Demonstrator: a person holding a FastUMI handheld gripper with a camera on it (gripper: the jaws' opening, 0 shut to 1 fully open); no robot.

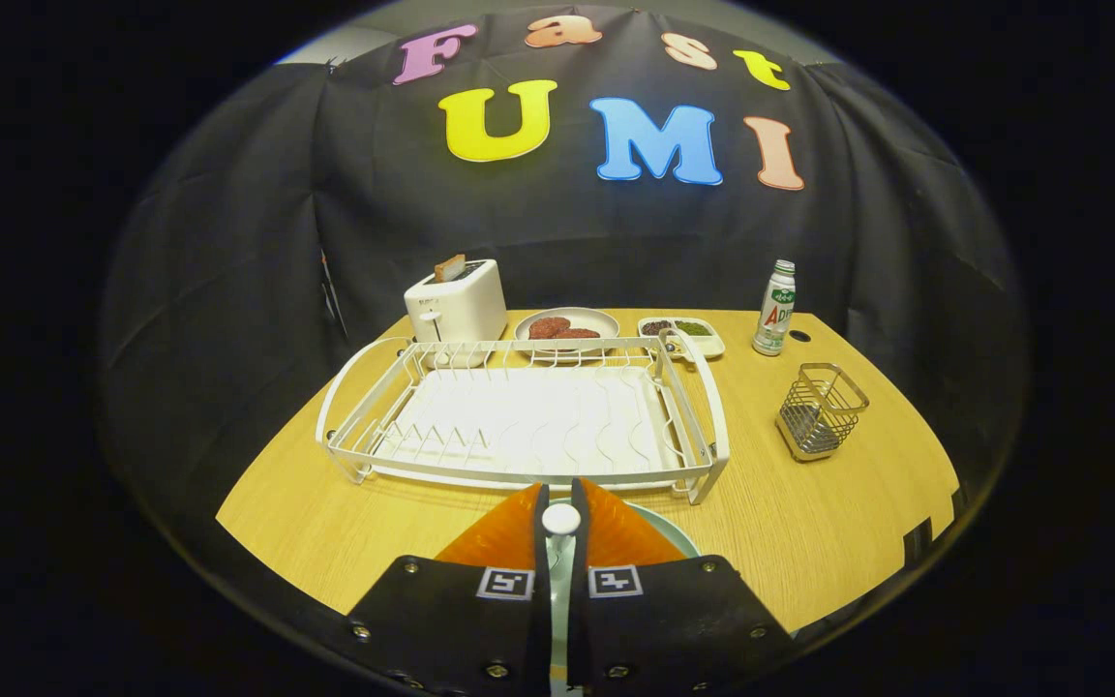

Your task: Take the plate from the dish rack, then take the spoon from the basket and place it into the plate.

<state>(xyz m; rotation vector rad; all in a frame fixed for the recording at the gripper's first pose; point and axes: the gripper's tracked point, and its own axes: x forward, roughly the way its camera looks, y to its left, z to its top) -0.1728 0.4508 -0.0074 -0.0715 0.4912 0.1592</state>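
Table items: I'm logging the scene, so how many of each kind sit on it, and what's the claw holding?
Rack: 1
Toaster: 1
Plates: 2 (patties, under claw)
Tray: 1
Bottle: 1
Basket: 1
Spoon, claw shut on it: 1
Total: 8

Black cloth wall (228, 290) drapes behind and beside a light wooden desk (809, 523), creased in folds; overhead light glares softly.

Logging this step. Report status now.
Gripper shut on spoon, over pale plate near the dish rack. Wire basket beyond, right. Nothing in the way.
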